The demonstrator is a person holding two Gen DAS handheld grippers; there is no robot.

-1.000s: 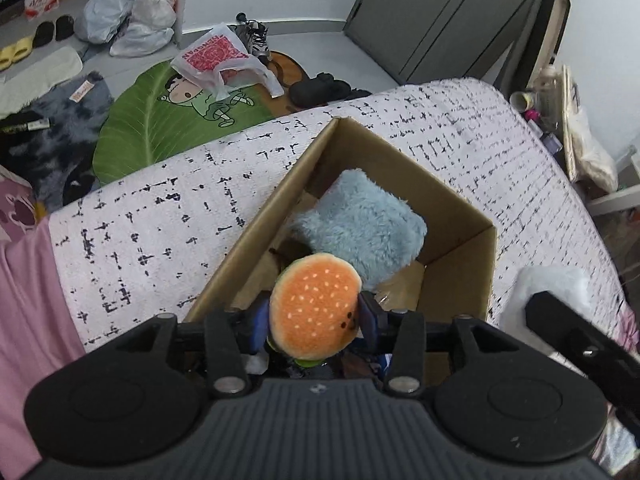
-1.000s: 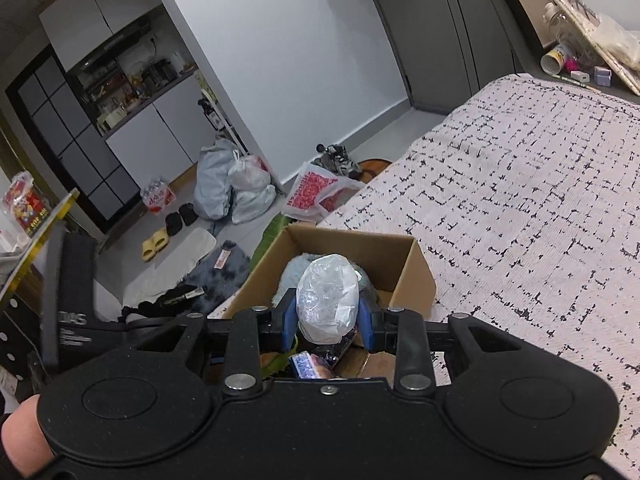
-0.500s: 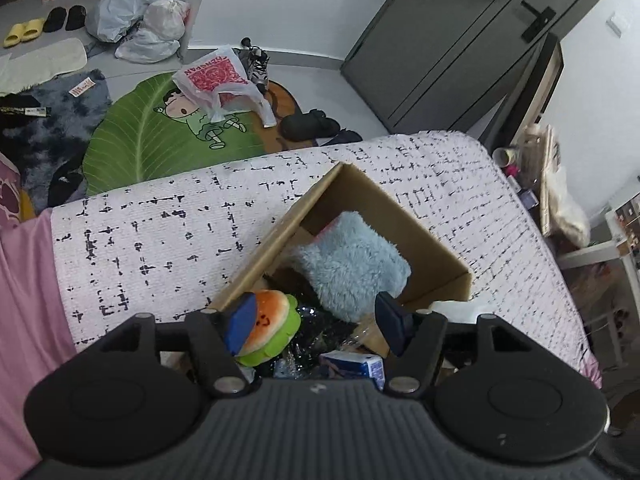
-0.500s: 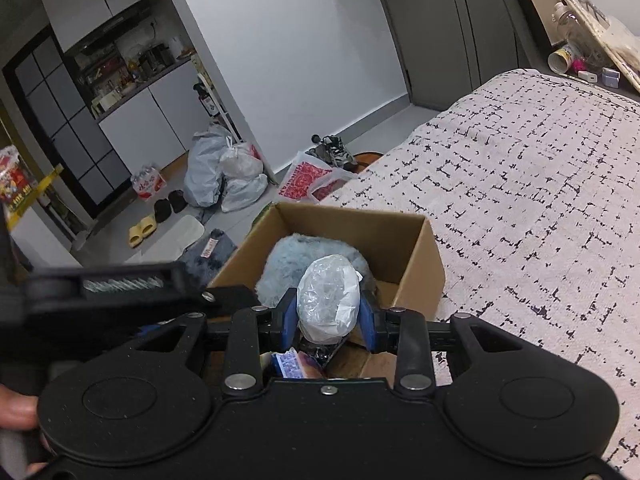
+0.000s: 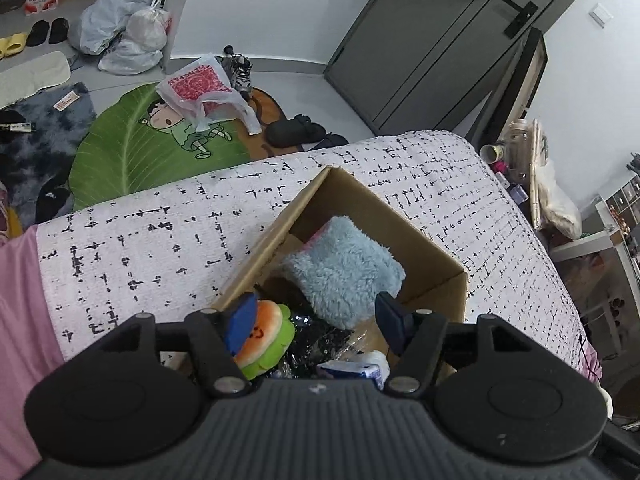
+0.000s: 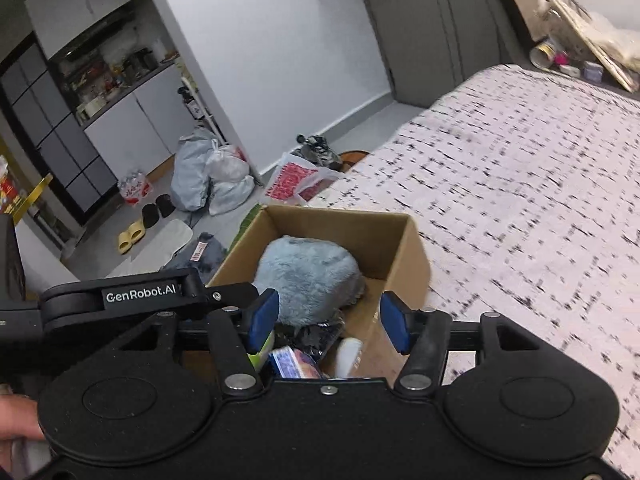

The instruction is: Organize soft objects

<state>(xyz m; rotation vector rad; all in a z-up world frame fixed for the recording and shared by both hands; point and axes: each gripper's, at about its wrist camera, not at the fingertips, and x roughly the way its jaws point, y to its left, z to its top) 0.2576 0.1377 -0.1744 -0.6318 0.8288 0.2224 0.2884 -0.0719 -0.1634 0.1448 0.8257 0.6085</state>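
Note:
A cardboard box [image 5: 436, 240] stands on the bed, also in the right wrist view [image 6: 404, 252]. Inside lie a fluffy light-blue plush [image 5: 344, 268] [image 6: 304, 272], a burger plush [image 5: 264, 332] by my left finger, a dark sparkly item [image 5: 320, 340], a small blue-white pack [image 5: 352, 370] [image 6: 288, 360] and a white wrapped piece [image 6: 348, 356]. My left gripper [image 5: 316, 324] is open above the box's near end. My right gripper [image 6: 328, 320] is open and empty over the box. The left gripper's body [image 6: 140, 292] shows in the right wrist view.
The bed has a white cover with black marks [image 5: 160, 240] [image 6: 520, 200] and a pink sheet [image 5: 20, 320] at the left. On the floor lie a green leaf rug [image 5: 152, 148], bags [image 5: 128, 36], shoes and slippers. Dark wardrobe doors [image 5: 420, 40] stand behind.
My left gripper opened and let the burger plush into the box. My right gripper opened and let go of its white wrapped piece, which now lies in the box.

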